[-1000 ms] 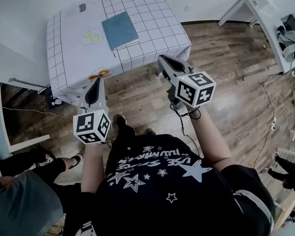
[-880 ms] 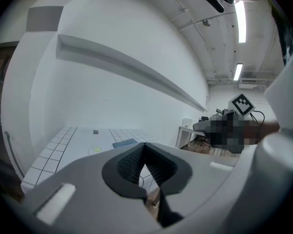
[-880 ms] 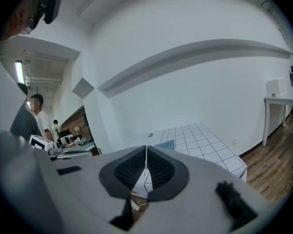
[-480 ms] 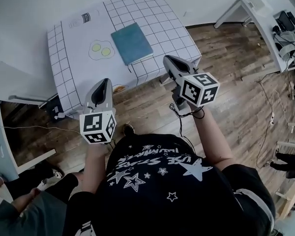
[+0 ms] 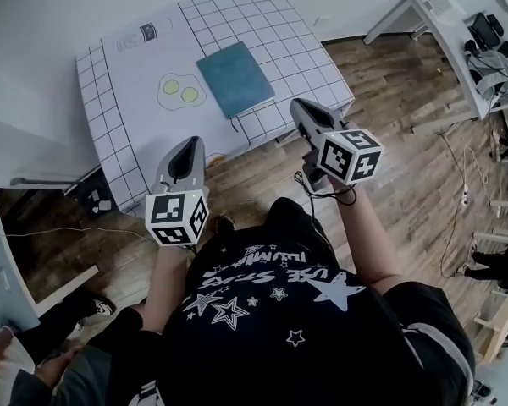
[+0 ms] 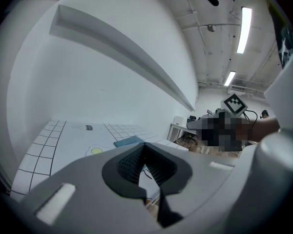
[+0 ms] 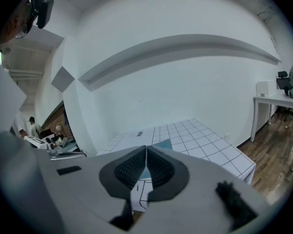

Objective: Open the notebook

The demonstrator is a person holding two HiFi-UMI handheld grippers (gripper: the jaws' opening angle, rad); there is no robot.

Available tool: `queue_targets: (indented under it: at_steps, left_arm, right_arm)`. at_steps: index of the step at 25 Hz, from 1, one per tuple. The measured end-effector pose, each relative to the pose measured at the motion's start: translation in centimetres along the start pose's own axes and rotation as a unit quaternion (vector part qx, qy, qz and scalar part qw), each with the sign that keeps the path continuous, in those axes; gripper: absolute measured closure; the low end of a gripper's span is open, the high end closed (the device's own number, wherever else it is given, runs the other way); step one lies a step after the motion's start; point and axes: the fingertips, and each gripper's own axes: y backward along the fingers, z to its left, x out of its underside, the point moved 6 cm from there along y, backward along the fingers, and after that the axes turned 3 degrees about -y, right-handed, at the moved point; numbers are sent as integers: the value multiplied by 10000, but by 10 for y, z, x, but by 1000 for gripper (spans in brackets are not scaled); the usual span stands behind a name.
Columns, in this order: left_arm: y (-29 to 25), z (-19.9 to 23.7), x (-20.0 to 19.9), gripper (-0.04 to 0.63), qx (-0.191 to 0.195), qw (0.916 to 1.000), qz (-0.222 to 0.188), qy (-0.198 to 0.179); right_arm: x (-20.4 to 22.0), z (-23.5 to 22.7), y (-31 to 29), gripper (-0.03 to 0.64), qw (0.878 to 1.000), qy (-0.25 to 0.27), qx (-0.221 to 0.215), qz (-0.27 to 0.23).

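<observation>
A closed teal notebook (image 5: 234,79) lies flat near the front edge of a table with a white grid cloth (image 5: 127,66). My left gripper (image 5: 184,152) hovers over the floor just short of the table's front edge, jaws shut and empty. My right gripper (image 5: 303,108) is level with the table's front right corner, also shut with nothing in it. Both point toward the table and stand apart from the notebook. The left gripper view shows the notebook (image 6: 128,141) beyond the closed gripper (image 6: 144,145). In the right gripper view the notebook (image 7: 162,144) lies past the closed gripper (image 7: 146,147).
A fried-egg print (image 5: 177,90) lies on the cloth left of the notebook. A white desk (image 5: 419,15) stands at the right, with cables (image 5: 461,197) on the wooden floor. Another person (image 5: 34,370) is at the lower left. A white wall rises behind the table.
Both grippers have moved forward toward the table. The table and notebook now sit closer to the jaw tips. The jaws stayed closed.
</observation>
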Motion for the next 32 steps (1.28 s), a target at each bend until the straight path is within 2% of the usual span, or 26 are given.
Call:
queue_targets:
  at_steps: [5,11,16,18,21,25,28,32]
  left_arm:
    - [-21,-7,-1,584,69,9997,124,-202]
    - [-57,-11,-3,575,-362,9990,179,-199]
    - [-104,-33,1,556,-599,9972,417,-162]
    - [-124,-45,6,542,-638,9960,573,-264]
    - [-154,-68,16,519,-645,9923,861,-622]
    - [-191,-96,32,477,-713,9791,1342,-1351]
    - [-216,-106,44,434,-1000,9663,1622,-1728]
    - [-241,-113,56,391,-1391,9407,2037,-2330]
  right_arm:
    - [-5,-20,-21,600,9999,8,-140,56]
    - [-28,-53,-59,600,9976,181,-668,94]
    - [-47,-95,-84,600,9936,192,-1097,212]
    - [-53,-115,-93,600,9923,153,-1211,232]
    - [-60,-142,-101,600,9895,62,-1416,296]
    - [-65,-172,-109,600,9851,24,-1663,445]
    - [-66,-192,-114,600,9819,-15,-1814,546]
    - [-64,-211,-117,600,9773,4,-2004,692]
